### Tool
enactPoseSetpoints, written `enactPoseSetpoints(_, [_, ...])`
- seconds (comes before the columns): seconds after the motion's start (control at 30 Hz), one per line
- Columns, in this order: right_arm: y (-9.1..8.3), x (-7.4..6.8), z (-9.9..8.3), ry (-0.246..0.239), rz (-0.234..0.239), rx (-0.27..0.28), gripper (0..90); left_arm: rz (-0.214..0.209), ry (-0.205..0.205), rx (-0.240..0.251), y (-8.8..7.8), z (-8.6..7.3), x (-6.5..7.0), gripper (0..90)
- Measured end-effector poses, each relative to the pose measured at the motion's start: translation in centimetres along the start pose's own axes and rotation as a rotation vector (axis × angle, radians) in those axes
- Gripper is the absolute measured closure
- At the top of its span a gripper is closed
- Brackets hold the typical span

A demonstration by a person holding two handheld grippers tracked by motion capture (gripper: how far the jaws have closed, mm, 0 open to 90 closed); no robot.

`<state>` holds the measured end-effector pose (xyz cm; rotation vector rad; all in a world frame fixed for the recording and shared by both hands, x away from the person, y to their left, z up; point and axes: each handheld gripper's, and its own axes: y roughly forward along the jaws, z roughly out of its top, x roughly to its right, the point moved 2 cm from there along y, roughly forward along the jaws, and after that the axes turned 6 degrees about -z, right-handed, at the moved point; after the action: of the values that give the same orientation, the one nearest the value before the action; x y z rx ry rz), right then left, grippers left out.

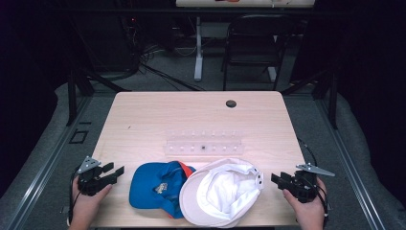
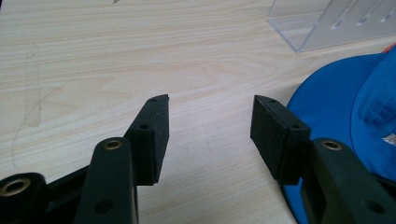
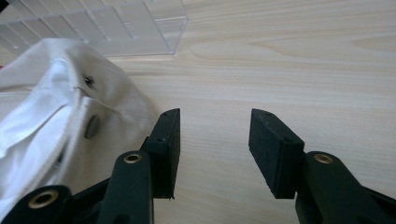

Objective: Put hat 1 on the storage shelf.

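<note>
A blue cap (image 1: 155, 189) with an orange trim lies near the table's front edge, its brim (image 2: 327, 98) just right of my left gripper's jaws. A white cap (image 1: 222, 191) lies upside down against it on the right, partly over it; its back strap with snaps (image 3: 91, 126) sits left of my right gripper. My left gripper (image 1: 116, 171) (image 2: 210, 128) rests open left of the blue cap with bare wood between its pads. My right gripper (image 1: 276, 179) (image 3: 215, 144) is open to the right of the white cap, holding nothing.
A clear plastic rack (image 1: 203, 142) (image 2: 327, 23) (image 3: 107, 28) with a row of pegs lies across the table's middle behind the caps. A dark round cable hole (image 1: 231, 103) sits near the far edge. Beyond the wooden table (image 1: 143, 120) stand a folding chair (image 1: 253, 43) and a desk leg (image 1: 198, 48).
</note>
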<state>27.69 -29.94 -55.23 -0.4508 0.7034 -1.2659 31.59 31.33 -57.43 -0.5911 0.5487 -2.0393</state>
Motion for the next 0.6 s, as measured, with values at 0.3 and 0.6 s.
enactPoseSetpoints(0.3, [0.2,-0.7,1.4,0.007,0.024,-0.111,57.2,0.0,0.023,-0.001,0.1,0.1,0.4,48.0])
enactPoseSetpoints(0.6, [-0.4,-1.3,2.8,0.026,0.039,-0.21,55.7,0.007,0.03,-0.018,0.2,0.0,0.6,48.1])
